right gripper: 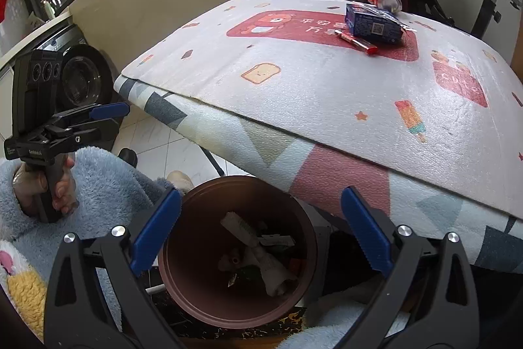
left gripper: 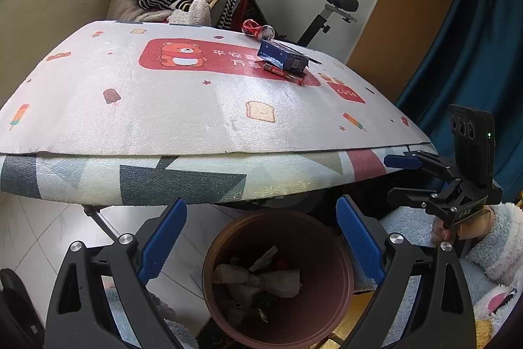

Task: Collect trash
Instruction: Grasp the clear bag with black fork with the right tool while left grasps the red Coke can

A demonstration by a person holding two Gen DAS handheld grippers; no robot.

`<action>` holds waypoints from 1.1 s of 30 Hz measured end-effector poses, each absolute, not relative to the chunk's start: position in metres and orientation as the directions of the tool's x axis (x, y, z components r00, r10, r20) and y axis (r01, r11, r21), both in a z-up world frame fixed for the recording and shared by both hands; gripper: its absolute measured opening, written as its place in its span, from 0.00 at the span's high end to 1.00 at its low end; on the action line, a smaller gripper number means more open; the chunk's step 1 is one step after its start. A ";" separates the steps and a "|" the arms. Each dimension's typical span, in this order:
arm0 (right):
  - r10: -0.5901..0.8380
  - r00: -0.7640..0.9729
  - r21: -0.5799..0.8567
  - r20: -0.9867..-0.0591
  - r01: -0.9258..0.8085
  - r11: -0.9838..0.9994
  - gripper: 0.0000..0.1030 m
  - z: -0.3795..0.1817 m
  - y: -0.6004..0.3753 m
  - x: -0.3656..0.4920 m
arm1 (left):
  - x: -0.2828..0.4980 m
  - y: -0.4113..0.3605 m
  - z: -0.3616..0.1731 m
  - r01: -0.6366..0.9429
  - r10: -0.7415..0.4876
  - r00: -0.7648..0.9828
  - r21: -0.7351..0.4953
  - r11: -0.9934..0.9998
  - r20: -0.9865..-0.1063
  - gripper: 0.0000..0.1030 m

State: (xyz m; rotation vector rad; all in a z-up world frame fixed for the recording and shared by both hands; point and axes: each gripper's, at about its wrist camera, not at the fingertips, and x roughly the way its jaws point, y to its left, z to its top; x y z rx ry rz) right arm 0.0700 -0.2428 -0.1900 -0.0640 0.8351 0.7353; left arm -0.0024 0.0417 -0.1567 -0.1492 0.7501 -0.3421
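Above bin (left gripper: pixel 343 254) — both grippers (left gripper: pixel 261 237) agape

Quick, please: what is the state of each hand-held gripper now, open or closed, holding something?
Left hand-held gripper: open, holding nothing.
Right hand-held gripper: open, holding nothing.

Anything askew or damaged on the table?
Yes. The crushed red soda can lies on its side at the far edge of the cartoon-print table mat, dented. Beside it, the dark blue cardboard box sits skewed, with the red pen against its near side.
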 end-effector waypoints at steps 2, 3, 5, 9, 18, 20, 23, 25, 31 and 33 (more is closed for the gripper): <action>0.568 0.451 0.229 -0.689 -0.607 0.761 0.06 -0.189 -0.245 0.071 | -0.002 0.041 -0.157 0.251 -0.353 0.679 -0.248 0.936 -0.644 0.12; 0.568 0.453 0.231 -0.687 -0.605 0.762 0.06 -0.189 -0.246 0.071 | -0.002 0.040 -0.157 0.253 -0.350 0.679 -0.242 0.937 -0.646 0.12; 0.566 0.462 0.243 -0.683 -0.587 0.772 0.06 -0.189 -0.251 0.073 | 0.000 0.039 -0.157 0.254 -0.344 0.676 -0.232 0.939 -0.652 0.12; 0.557 0.481 0.264 -0.677 -0.547 0.794 0.06 -0.186 -0.260 0.079 | 0.004 0.038 -0.154 0.252 -0.338 0.670 -0.226 0.941 -0.660 0.12; 0.517 0.565 0.344 -0.643 -0.390 0.854 0.06 -0.174 -0.295 0.110 | 0.056 0.063 -0.115 0.183 -0.348 0.681 -0.311 0.933 -0.644 0.12; 0.496 0.583 0.342 -0.643 -0.361 0.868 0.06 -0.171 -0.299 0.120 | 0.075 0.066 -0.102 0.174 -0.351 0.681 -0.323 0.930 -0.643 0.12; 0.451 0.609 0.317 -0.653 -0.321 0.892 0.06 -0.162 -0.303 0.142 | 0.103 0.070 -0.085 0.172 -0.363 0.680 -0.342 0.924 -0.637 0.12; 0.448 0.624 0.303 -0.640 -0.331 0.894 0.06 -0.153 -0.303 0.161 | 0.123 0.071 -0.074 0.180 -0.374 0.678 -0.351 0.919 -0.632 0.12; 0.458 0.630 0.264 -0.627 -0.381 0.886 0.16 -0.133 -0.287 0.229 | 0.186 0.065 -0.058 0.204 -0.389 0.645 -0.342 0.917 -0.658 0.12; 0.467 0.624 0.254 -0.627 -0.402 0.880 0.26 -0.130 -0.281 0.249 | 0.211 0.064 -0.057 0.208 -0.402 0.629 -0.354 0.912 -0.665 0.12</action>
